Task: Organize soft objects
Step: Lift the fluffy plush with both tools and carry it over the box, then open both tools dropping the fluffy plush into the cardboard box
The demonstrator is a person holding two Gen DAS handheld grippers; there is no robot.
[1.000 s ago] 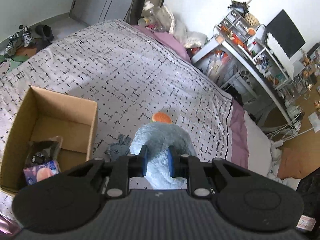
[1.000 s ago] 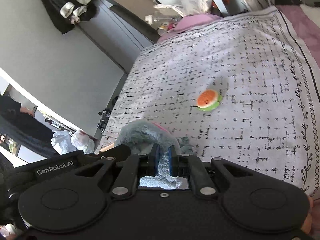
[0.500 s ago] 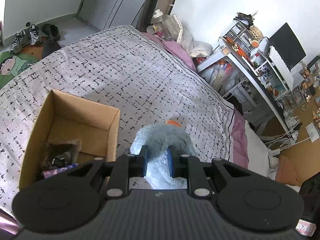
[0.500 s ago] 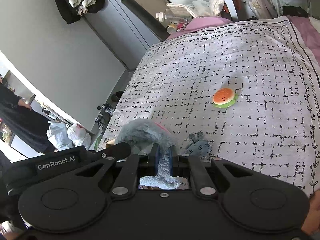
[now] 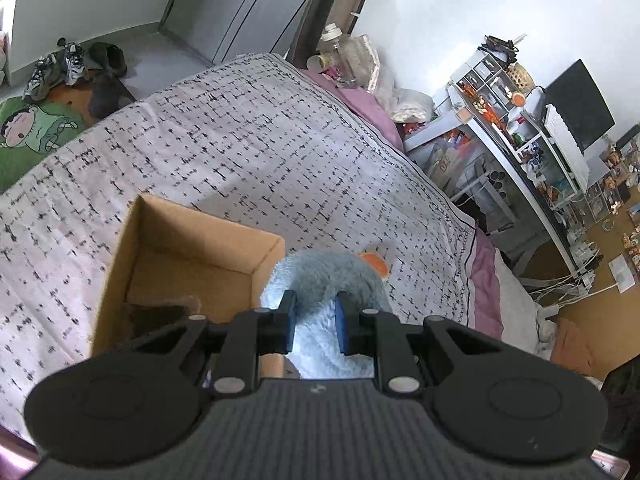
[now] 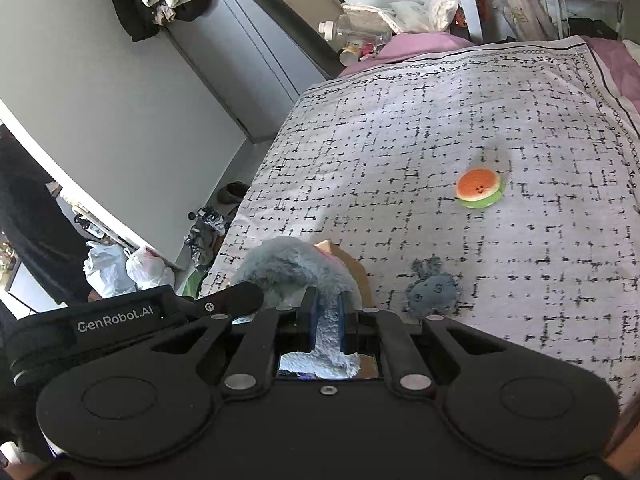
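Note:
Both grippers hold one fluffy grey-blue plush toy in the air above the bed. My left gripper is shut on its pale lower part; my right gripper is shut on another fold of the plush. An open cardboard box stands on the bed just left of the plush, with dark items inside. A round orange-and-green plush and a small grey-blue plush lie on the bedspread. The orange one peeks out behind the held plush in the left wrist view.
The patterned bedspread covers the bed. A cluttered desk with a monitor stands to the right. Shoes and a green mat lie on the floor beyond the bed. Bottles sit at the headboard.
Both grippers have carried the plush toward the box; the box now sits closer and more central in the left wrist view. The small grey-blue plush has come into the right wrist view.

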